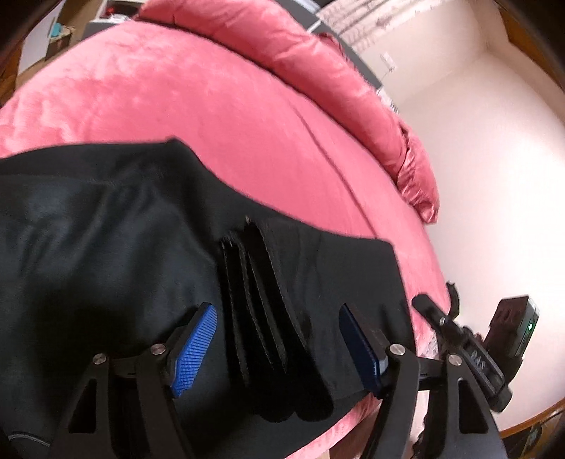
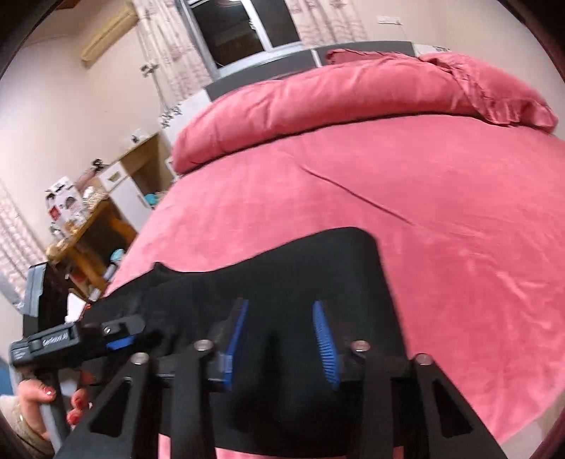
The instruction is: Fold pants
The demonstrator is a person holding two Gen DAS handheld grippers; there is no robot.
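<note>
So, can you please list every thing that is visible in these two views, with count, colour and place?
pants: one, black, spread on the near edge of the bed.
bed cover: one, pink, over the whole bed.
pillow: one long, pink, at the head of the bed.
window: one, dark, behind the bed.
shelf: one, wooden, cluttered, beside the bed.
left gripper: black with blue pads, open above the pants.
right gripper: black with blue pads, jaws apart over the pants.
hand: one, red nails, holding the left gripper's handle.
</note>
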